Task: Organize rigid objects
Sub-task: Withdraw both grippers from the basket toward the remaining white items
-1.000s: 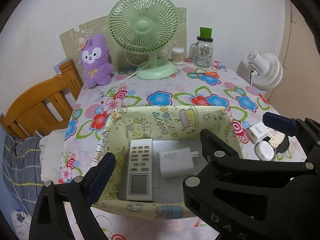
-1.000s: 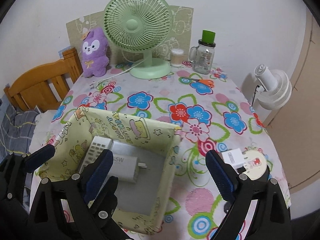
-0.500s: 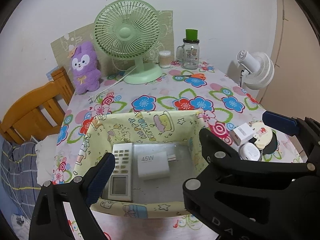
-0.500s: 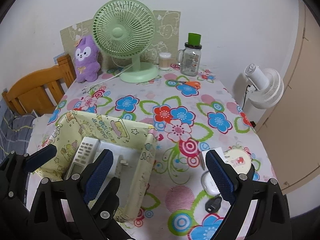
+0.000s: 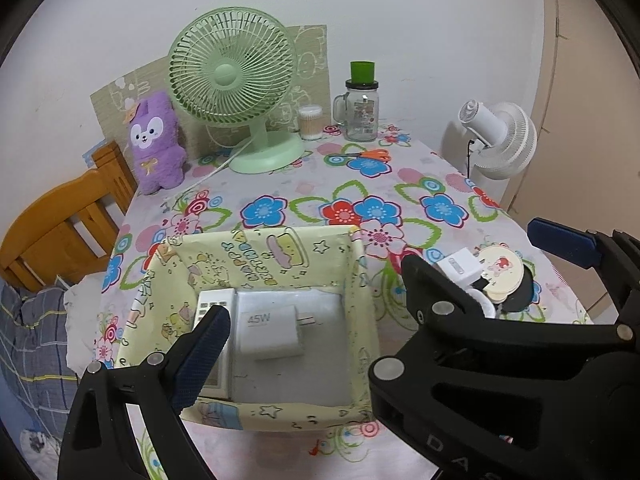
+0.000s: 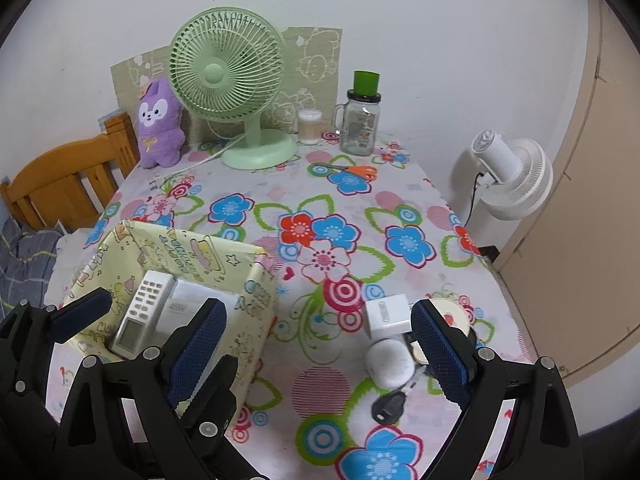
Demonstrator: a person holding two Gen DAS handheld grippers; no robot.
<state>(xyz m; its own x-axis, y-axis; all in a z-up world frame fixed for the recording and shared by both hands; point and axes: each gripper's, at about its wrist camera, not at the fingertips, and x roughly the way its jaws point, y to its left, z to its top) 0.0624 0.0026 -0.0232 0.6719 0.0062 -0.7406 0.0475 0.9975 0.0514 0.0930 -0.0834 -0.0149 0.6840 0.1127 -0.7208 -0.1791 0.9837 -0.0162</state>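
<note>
while the box (image 6: 256, 280) with the remote (image 6: 140, 316) and 45w charger (image 5: 272, 330) sits to my left, the loose pile lies between and just ahead of my right gripper (image 6: 320, 356) fingertips: small charger (image 6: 386, 314), white case (image 6: 390, 362), dark key (image 6: 388, 406). my right jaws stand wide and empty. my left gripper (image 5: 384, 312) is also wide and empty, over the box, so the right is nearer.
</note>
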